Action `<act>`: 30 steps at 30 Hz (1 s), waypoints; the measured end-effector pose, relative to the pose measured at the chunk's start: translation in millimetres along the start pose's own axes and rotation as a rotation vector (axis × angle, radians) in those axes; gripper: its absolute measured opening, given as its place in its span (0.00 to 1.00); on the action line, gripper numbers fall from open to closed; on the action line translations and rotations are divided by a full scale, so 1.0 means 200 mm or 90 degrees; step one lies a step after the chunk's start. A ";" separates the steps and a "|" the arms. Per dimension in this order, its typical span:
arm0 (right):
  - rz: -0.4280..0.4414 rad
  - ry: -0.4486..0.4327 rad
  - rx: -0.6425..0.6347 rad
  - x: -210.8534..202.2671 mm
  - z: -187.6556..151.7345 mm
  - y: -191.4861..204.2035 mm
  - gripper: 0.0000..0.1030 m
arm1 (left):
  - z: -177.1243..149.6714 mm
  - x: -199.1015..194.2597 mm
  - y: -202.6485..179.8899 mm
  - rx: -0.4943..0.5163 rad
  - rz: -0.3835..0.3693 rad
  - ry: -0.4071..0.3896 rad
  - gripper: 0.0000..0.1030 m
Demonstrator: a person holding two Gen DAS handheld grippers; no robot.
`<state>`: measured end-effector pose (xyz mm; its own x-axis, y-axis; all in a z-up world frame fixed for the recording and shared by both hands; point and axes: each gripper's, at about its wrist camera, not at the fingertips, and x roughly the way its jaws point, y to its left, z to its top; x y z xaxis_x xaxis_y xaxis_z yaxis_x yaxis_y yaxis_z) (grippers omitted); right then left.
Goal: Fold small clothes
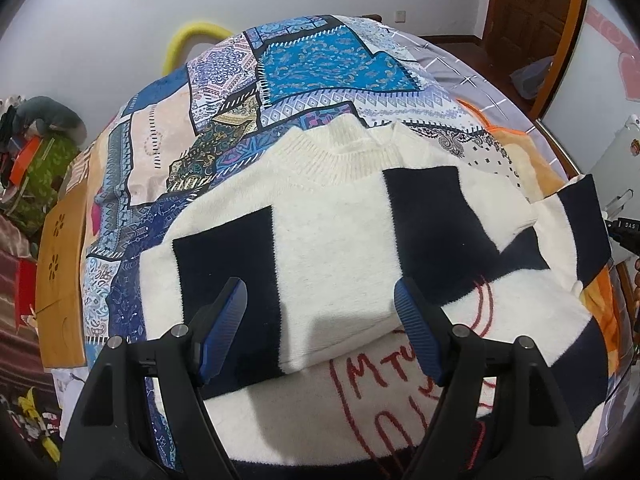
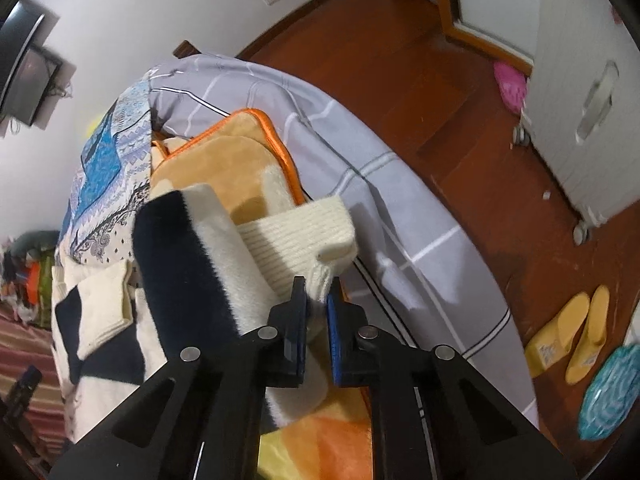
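The left gripper (image 1: 320,300), at the bottom of its frame, has two thick black arms with round silver screws and bumpy blue pads (image 1: 412,316). The right gripper (image 2: 317,292), bottom middle, looks alike: black arms, silver screws, one bright blue pad.
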<state>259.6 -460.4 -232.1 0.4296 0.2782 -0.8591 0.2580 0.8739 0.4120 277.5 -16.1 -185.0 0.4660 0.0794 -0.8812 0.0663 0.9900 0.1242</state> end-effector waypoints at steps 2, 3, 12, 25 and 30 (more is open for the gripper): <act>-0.003 -0.015 -0.020 -0.04 0.01 0.04 0.07 | 0.00 -0.01 0.01 -0.002 -0.001 -0.002 0.73; 0.000 -0.023 -0.028 -0.06 0.01 0.06 0.07 | 0.00 -0.01 0.01 -0.002 -0.001 -0.003 0.73; 0.044 -0.115 -0.101 -0.37 0.10 0.33 0.06 | -0.03 -0.12 0.03 -0.004 -0.004 -0.033 0.73; 0.153 -0.195 -0.275 -0.75 0.00 0.99 0.06 | -0.10 -0.32 0.15 -0.029 -0.025 -0.091 0.73; 0.182 -0.186 -0.335 -0.73 -0.09 1.26 0.06 | -0.14 -0.37 0.24 -0.051 -0.036 -0.108 0.73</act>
<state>246.8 -273.2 -8.2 0.6542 0.4733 -0.5899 -0.3258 0.8803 0.3449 221.5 28.8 -127.0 0.6054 0.0091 -0.7958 0.0290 0.9990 0.0334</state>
